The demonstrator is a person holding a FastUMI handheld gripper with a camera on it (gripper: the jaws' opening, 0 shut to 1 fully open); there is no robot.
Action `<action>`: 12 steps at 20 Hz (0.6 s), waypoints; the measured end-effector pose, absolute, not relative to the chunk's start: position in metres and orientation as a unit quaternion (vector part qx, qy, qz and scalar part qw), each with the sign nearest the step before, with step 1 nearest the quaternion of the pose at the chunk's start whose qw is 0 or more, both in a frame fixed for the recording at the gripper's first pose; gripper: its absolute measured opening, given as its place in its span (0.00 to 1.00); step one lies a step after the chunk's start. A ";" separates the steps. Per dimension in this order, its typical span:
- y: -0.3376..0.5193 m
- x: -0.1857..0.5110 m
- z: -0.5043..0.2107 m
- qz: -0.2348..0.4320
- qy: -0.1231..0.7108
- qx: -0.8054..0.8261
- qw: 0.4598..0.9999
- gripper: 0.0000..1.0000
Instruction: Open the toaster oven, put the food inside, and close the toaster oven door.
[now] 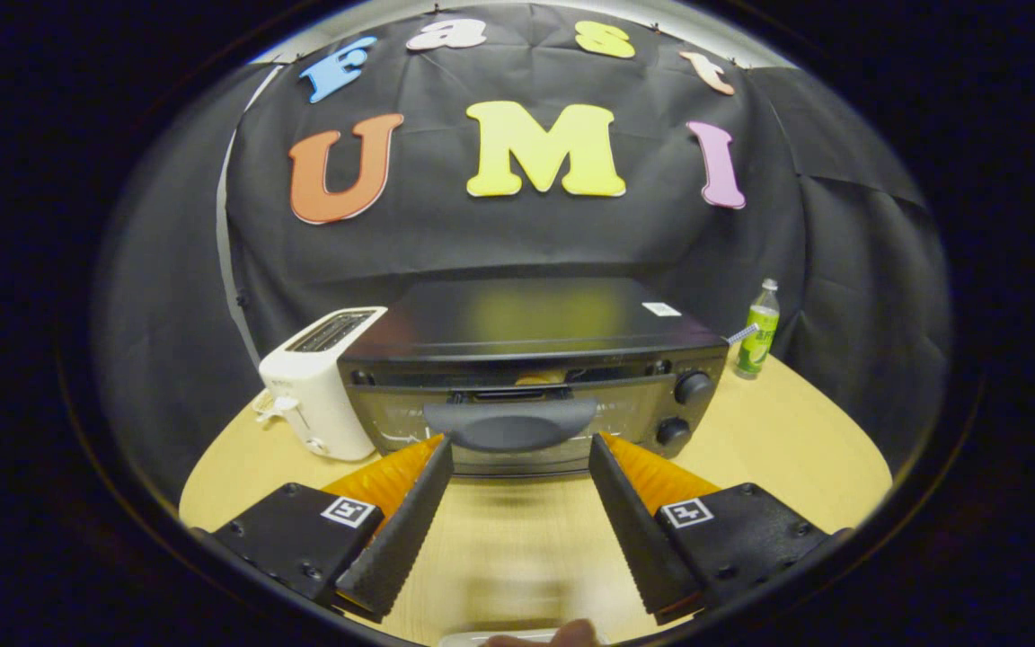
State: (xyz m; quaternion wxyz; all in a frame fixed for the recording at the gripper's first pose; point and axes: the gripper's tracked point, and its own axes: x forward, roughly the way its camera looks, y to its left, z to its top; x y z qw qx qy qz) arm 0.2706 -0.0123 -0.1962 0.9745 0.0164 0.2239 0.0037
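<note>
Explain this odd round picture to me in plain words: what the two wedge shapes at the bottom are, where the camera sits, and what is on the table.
The camera rides on a hand-held claw and looks forward along its two fingers, the wedges you noticed. A person carries it; there is no robot arm. The fingers are spread open and hold nothing.

Just beyond them stands a black toaster oven on a wooden table. Its door handle sits between the fingertips, and the door looks shut or nearly so. Something pale shows through the slot above the door; I cannot tell what it is.

Beside the oven stands a white toaster; on the other side, further back, a green-labelled bottle.
</note>
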 end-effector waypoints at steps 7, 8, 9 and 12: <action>-0.020 0.207 -0.106 0.007 0.157 0.013 0.987 1.00; -0.019 0.196 -0.093 0.009 0.147 0.015 0.989 1.00; -0.020 0.179 -0.077 0.008 0.136 0.012 0.991 1.00; -0.041 0.130 -0.040 -0.033 0.105 -0.005 0.994 1.00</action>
